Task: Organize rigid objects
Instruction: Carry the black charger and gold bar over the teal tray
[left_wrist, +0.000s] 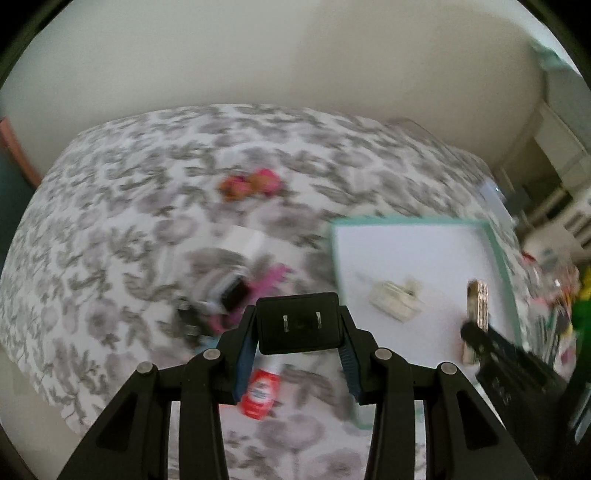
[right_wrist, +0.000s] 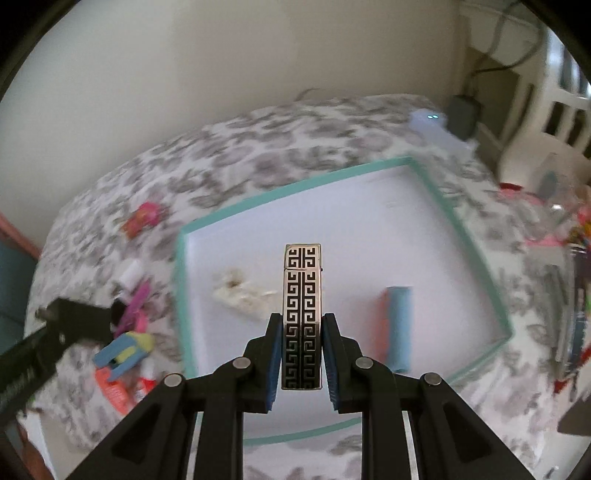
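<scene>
My left gripper (left_wrist: 298, 326) is shut on a black plug adapter (left_wrist: 297, 314), its two metal prongs facing the camera, held above the floral bedspread just left of the tray. My right gripper (right_wrist: 302, 321) is shut on a silver lighter (right_wrist: 303, 280) with a black key pattern, upright over the white tray with a teal rim (right_wrist: 295, 189). In the tray lie a whitish item (right_wrist: 240, 291) and a blue and coral tube (right_wrist: 399, 325). The left wrist view shows the tray (left_wrist: 406, 221), the lighter (left_wrist: 478, 299) and the right gripper (left_wrist: 476, 334) at its right side.
A red bottle (left_wrist: 260, 391) lies under my left gripper, with a pile of small things (left_wrist: 221, 291) beyond it and a pink and orange item (left_wrist: 249, 184) farther back. More colourful clutter (right_wrist: 125, 350) lies left of the tray and on its right (right_wrist: 572, 258). A wall runs behind the bed.
</scene>
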